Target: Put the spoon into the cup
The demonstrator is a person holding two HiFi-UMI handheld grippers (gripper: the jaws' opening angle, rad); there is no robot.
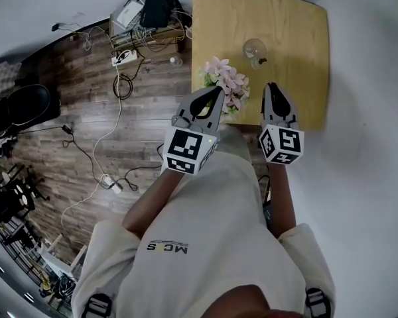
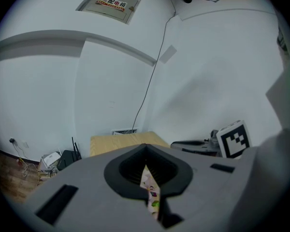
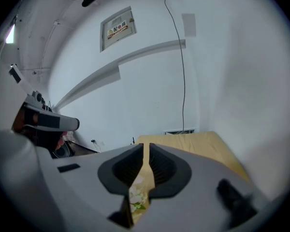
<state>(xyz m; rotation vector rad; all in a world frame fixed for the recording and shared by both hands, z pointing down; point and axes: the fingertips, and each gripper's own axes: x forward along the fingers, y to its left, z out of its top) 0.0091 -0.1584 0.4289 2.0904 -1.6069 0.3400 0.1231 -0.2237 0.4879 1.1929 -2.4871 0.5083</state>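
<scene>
I see two grippers held above the near edge of a wooden worktop [image 1: 298, 38]. The left hand-held gripper [image 1: 219, 89] has its jaws together, empty, with only a thin slit between them. The right hand-held gripper [image 1: 272, 85] is closed and empty too. A clear glass cup [image 1: 253, 48] stands mid-worktop, beyond both. A small dark item [image 1: 261, 61] just beside it may be the spoon; I cannot tell. Pink flowers [image 1: 224, 78] sit near the left hand-held gripper's tips.
</scene>
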